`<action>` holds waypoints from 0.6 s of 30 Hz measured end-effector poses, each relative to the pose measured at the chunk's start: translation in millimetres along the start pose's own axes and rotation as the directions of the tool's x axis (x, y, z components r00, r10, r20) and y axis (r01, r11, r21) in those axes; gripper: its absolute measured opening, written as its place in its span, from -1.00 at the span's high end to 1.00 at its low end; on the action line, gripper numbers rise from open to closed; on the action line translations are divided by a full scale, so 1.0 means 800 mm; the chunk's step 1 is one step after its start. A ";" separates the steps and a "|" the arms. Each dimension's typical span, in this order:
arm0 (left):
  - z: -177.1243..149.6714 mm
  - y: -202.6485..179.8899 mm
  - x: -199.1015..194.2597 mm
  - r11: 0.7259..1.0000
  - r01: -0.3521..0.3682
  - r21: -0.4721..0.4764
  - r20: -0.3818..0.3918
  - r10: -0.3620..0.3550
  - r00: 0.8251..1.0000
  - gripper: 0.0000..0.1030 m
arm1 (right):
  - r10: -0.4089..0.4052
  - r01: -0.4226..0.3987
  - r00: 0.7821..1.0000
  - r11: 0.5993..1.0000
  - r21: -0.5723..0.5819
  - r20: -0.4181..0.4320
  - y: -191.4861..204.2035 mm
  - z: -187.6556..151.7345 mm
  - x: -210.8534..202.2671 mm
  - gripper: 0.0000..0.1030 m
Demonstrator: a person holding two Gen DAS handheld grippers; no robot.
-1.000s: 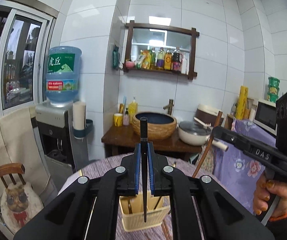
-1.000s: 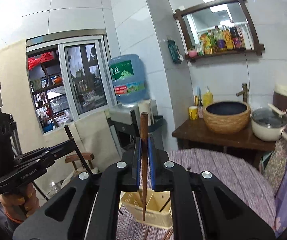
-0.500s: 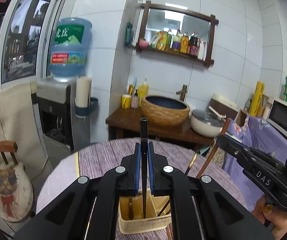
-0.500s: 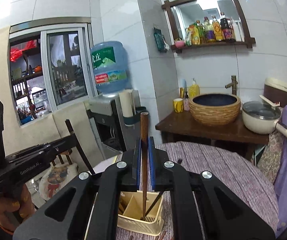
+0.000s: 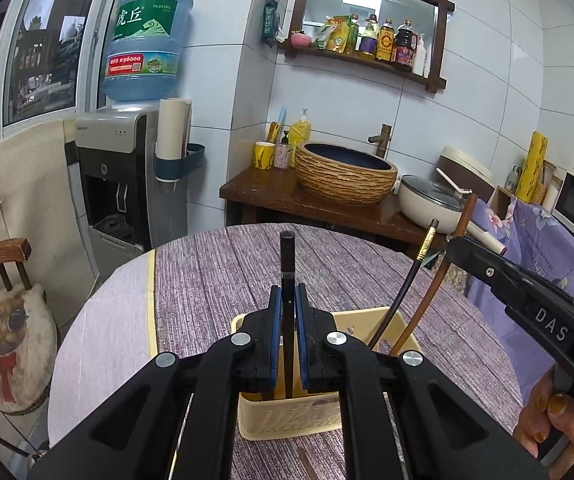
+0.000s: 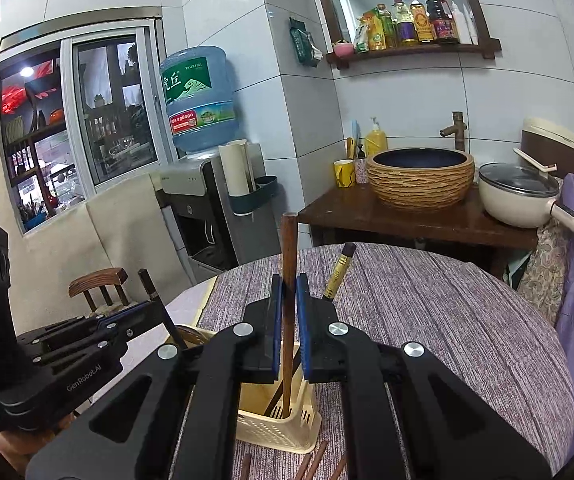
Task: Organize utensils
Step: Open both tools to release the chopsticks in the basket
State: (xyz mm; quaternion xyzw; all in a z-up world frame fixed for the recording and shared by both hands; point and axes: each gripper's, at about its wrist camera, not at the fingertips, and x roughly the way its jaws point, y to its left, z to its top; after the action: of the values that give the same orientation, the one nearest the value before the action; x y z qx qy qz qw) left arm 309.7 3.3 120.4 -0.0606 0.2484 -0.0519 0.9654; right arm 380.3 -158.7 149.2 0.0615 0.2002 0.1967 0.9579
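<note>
Round worktop (image 5: pixel 215 280) under both tools. Cream basket (image 5: pixel 287 420) directly below the tips. Left tool (image 5: pixel 288 320) clamped on black chopstick (image 5: pixel 287 256), right tool (image 6: pixel 288 320) clamped on brown chopstick (image 6: pixel 288 264), both upright, lower ends inside basket.

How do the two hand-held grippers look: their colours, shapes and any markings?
Both are matte black plastic with angular linkage arms, silver round screws and blue pads inside the fingers. The left hand-held gripper carries the small lettering "GenRobot.AI" on its side, seen in the right wrist view. The right hand-held gripper shows white letters "DAS" on its body, seen in the left wrist view. No cables are visible.
</note>
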 end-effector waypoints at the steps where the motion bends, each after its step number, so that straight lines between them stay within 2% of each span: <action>1: 0.000 0.000 -0.002 1.000 0.002 0.001 0.004 -0.002 1.000 0.84 | 0.005 -0.005 1.000 1.000 0.002 0.003 -0.001 -0.001 -0.001 0.84; 3: -0.001 -0.002 -0.005 1.000 0.009 0.009 0.001 -0.009 1.000 0.68 | 0.006 -0.006 1.000 1.000 0.004 0.004 -0.001 -0.003 -0.004 0.79; 4: -0.002 -0.003 -0.009 1.000 0.010 0.012 0.006 -0.010 1.000 0.40 | 0.002 -0.002 1.000 1.000 0.006 0.011 -0.002 -0.004 -0.007 0.73; 5: -0.004 -0.004 -0.014 1.000 0.005 0.018 0.019 -0.006 1.000 0.22 | 0.000 0.000 1.000 1.000 0.009 0.018 -0.003 -0.006 -0.011 0.47; 6: -0.006 -0.004 -0.019 1.000 -0.001 0.022 0.032 0.001 0.999 -0.06 | -0.006 0.006 1.000 1.000 0.016 0.029 -0.004 -0.008 -0.017 0.09; 7: -0.010 -0.004 -0.027 1.000 -0.009 0.025 0.048 0.008 0.999 -0.19 | -0.020 0.019 0.999 1.000 0.022 0.043 -0.006 -0.012 -0.025 -0.03; 10: -0.024 -0.002 -0.043 0.999 -0.015 0.040 0.059 0.013 0.998 -0.30 | -0.046 0.046 0.998 0.999 0.012 0.039 -0.008 -0.025 -0.040 -0.05; 13: -0.049 0.006 -0.051 0.999 -0.020 0.032 0.028 0.019 0.999 -0.43 | -0.073 0.073 0.997 0.997 0.012 -0.007 -0.011 -0.047 -0.051 -0.06; 18: -0.100 0.021 -0.050 0.999 -0.043 0.010 -0.053 0.044 0.998 -0.44 | -0.125 0.124 0.986 0.992 -0.008 -0.114 -0.014 -0.106 -0.063 -0.08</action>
State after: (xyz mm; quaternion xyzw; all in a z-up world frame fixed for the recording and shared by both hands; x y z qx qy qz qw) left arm 237.0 18.0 67.6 -0.0497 0.2749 -0.0335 0.9596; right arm 307.3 -185.8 87.7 0.0370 0.2579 0.1397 0.9553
